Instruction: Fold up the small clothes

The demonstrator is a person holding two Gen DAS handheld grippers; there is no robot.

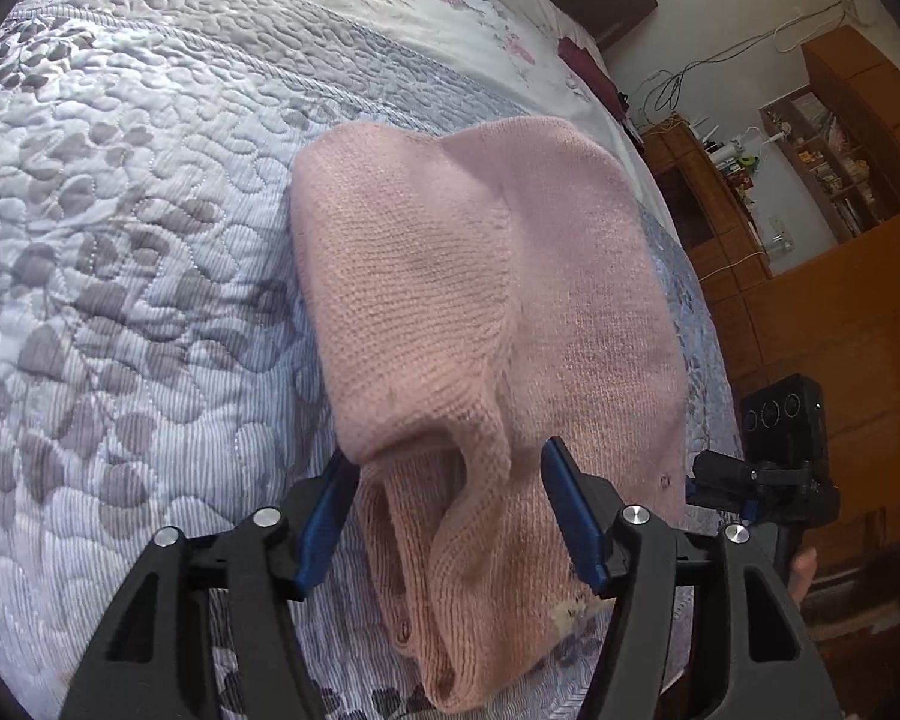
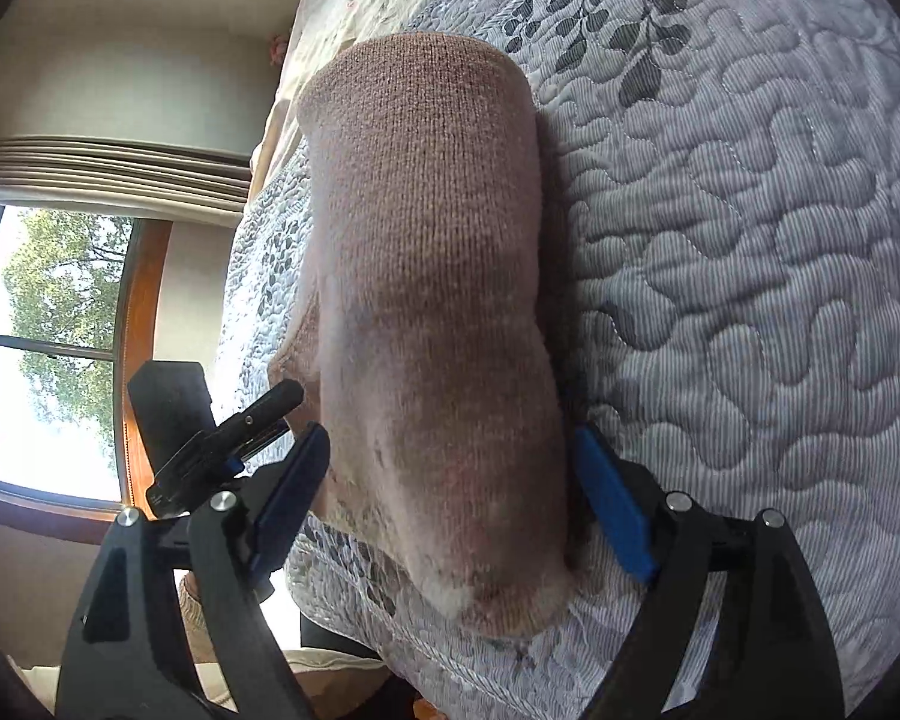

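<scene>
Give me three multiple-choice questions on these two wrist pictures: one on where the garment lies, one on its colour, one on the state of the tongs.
1. Where does the knit garment lie?
A. on the quilted bedspread
B. on a wooden floor
C. in a drawer

2. What colour is it?
A. navy
B. pink
C. green

3. How do the left tongs and right tongs stand?
A. both clamped flat shut
B. one out of view
C. both open, straddling the garment's near end

Answers: 1 A, grey leaf-print quilt shows all around it; 2 B, pink knit in both views; 3 C, blue fingers spread either side of the fabric.
</scene>
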